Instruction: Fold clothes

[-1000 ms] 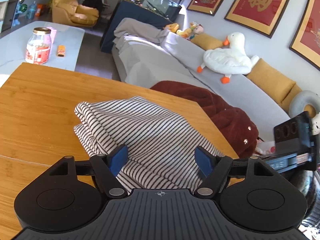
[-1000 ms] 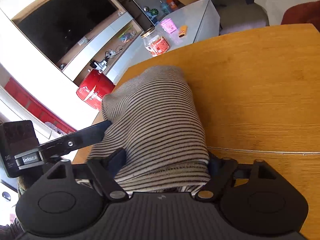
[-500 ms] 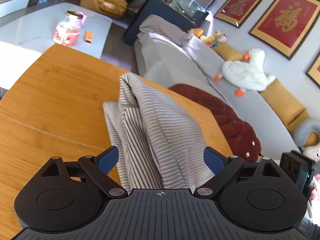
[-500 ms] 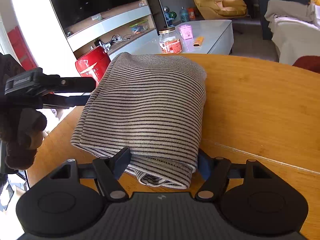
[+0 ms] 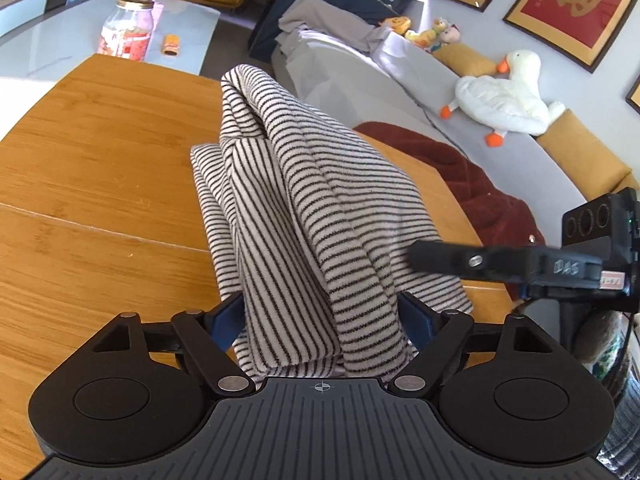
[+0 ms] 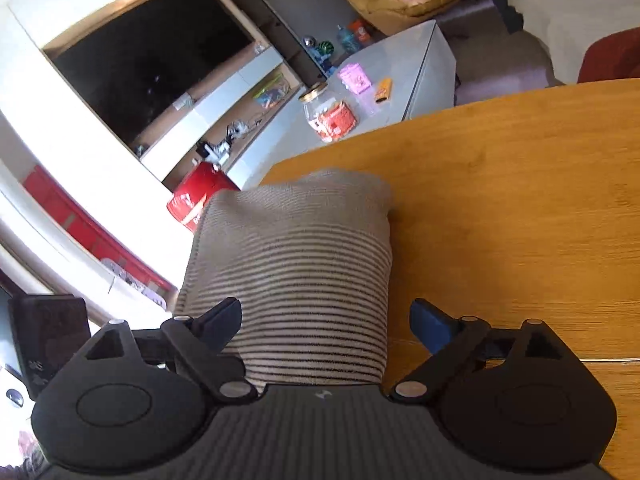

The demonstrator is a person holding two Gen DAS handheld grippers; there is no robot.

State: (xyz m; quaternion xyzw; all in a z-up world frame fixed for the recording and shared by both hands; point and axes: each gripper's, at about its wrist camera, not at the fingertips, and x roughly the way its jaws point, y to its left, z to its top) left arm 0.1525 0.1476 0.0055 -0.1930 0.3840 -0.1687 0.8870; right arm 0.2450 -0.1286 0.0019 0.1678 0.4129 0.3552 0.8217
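A grey-and-black striped garment [image 5: 320, 200] lies folded on the wooden table [image 5: 100, 160], bunched up into a peak. My left gripper [image 5: 320, 316] has its jaws closing, and both blue pads press the near end of the bundle. In the right wrist view the same striped garment [image 6: 296, 248] lies between the jaws of my right gripper [image 6: 326, 320], which are opening. Its left pad touches the cloth and its right pad stands off it over bare table [image 6: 520, 200]. One finger of the right gripper [image 5: 440, 256] reaches onto the cloth from the right.
Beyond the table's far edge stand a low grey table with a glass jar [image 5: 128, 28] and a grey sofa with a white duck toy [image 5: 504, 100] and a dark red garment [image 5: 460, 168]. A red box [image 6: 196, 196] sits under the TV wall.
The left jaws, wide apart half a second ago, have closed in on the striped bundle. The right jaws have spread, with the right pad now off the cloth. The right gripper's finger has come into the left view.
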